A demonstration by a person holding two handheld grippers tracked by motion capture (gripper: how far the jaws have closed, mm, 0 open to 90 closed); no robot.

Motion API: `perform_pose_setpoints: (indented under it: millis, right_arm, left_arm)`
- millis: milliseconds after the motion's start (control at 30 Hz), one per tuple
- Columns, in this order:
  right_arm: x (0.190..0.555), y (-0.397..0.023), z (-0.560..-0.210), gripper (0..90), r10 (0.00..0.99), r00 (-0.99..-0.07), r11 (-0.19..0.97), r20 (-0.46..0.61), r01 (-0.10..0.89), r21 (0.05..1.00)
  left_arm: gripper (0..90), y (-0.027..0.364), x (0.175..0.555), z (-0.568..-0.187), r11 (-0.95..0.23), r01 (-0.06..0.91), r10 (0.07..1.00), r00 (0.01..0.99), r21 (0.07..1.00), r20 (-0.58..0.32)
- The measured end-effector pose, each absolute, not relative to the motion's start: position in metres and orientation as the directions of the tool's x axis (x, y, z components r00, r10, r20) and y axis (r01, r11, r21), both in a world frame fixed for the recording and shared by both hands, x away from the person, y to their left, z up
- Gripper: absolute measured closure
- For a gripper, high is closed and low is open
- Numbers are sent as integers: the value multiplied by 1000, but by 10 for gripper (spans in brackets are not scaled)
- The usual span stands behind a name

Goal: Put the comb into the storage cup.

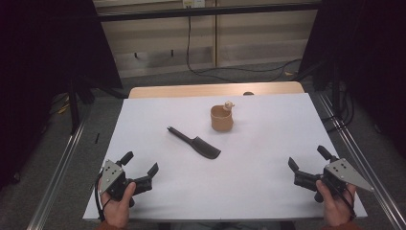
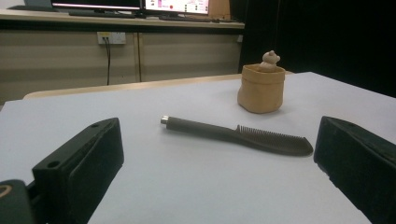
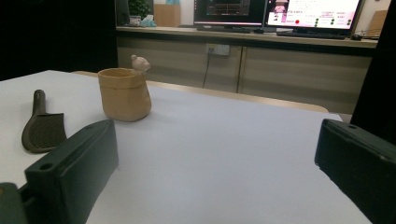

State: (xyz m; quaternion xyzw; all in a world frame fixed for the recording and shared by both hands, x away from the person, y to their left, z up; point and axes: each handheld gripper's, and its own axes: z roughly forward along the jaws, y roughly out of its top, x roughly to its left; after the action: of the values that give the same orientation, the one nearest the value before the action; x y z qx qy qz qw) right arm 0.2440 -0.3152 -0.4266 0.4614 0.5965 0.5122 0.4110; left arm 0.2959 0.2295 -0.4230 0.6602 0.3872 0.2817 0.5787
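Both my tools, left tool (image 1: pixel 140 168) & right tool (image 1: pixel 308 164), gape wide, holding nothing. The comb (image 1: pixel 195 143) lies diagonal on the tabletop (image 1: pixel 268 191), handle far-left, nearer my left tool.

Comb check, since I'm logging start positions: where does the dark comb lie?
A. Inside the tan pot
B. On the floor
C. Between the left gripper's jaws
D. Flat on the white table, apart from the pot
D: the comb lies flat on the white table, apart from the tan pot.
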Motion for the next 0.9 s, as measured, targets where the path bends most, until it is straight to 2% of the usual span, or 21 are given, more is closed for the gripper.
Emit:
perform_pose_setpoints:
  millis: [700,900]
  right_arm:
    - [247,-316,-428,0,971,-239,40,-5,140,989]
    - [246,-315,-428,0,968,-250,41,-6,135,990]
  left_arm:
    - [15,224,304,-421,-29,187,834,547,982,-79]
    - [16,223,307,-416,-47,168,839,541,985,-53]
